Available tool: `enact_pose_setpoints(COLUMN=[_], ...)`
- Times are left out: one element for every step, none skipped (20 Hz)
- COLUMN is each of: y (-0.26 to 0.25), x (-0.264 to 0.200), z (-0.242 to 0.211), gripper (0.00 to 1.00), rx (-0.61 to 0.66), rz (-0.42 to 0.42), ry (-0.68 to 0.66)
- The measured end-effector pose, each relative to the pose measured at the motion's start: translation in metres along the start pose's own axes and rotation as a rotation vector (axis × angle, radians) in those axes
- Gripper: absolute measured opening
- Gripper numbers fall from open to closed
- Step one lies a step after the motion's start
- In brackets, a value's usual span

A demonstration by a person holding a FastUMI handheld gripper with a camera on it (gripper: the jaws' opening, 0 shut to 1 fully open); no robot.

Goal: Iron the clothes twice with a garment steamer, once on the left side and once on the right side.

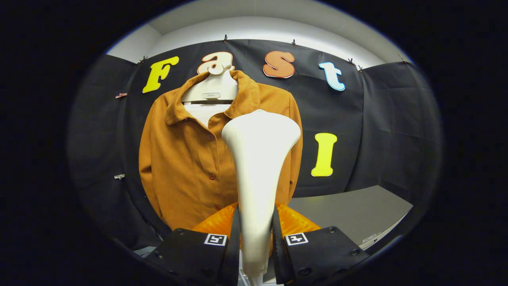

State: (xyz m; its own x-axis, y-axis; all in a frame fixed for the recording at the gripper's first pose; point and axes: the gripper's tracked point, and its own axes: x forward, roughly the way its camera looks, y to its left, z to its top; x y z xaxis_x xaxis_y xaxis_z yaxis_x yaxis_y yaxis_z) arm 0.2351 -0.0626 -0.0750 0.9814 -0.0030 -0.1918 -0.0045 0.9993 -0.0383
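My jaws (256, 242) clench the slim neck of the white garment steamer (258, 159), both fingers (234, 238) pressing its sides so the wide head stands upright and faces forward. Just behind its base sits an orange translucent part (293, 222). Beyond, right of centre, a grey surface (357, 210). Farthest, the rust-brown shirt (186, 159) hangs buttoned on a white hanger (210, 89), flat against the wall, ready for passes; the steamer head lines up over its right half.

Steamer (258, 159): smooth cream plastic, slight sheen. Shirt (186, 159): matt brown cloth, soft weave. Fingers (234, 246) matt black, clamping the steamer; orange part (295, 222) glossy, ribbed.
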Motion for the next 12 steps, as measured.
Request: enact_pose_setpoints(y=[-0.0025,-0.0053,-0.0073,-0.0078,-0.0088,-0.0097,-0.0099,-0.0097,-0.0090,-0.0087,-0.0084,-0.0069], x=[-0.0008,0.0003,-0.0004,-0.0008,-0.0009,-0.0012,-0.0022,-0.0021,-0.0021,-0.0019,-0.0020,-0.0016], z=[0.0004,0.0008,0.0009,0.0000,-0.0002,0.0003,0.0004,0.0004,0.0007,0.0009,0.0010,0.0010], gripper=[0.39,0.39,0.39,0.39,0.39,0.39,0.39,0.39,0.39,0.39,0.39,0.39], rx=[0.000,0.000,0.000,0.000,0.000,0.002,0.003,0.005,0.006,0.006,0.005,0.006], rz=[0.000,0.000,0.001,0.003,0.004,0.005,0.007,0.009,0.012,0.013,0.014,0.016], ry=[-0.002,-0.005,-0.006,-0.007,-0.007,-0.008,-0.009,-0.010,-0.012,-0.013,-0.014,-0.014])
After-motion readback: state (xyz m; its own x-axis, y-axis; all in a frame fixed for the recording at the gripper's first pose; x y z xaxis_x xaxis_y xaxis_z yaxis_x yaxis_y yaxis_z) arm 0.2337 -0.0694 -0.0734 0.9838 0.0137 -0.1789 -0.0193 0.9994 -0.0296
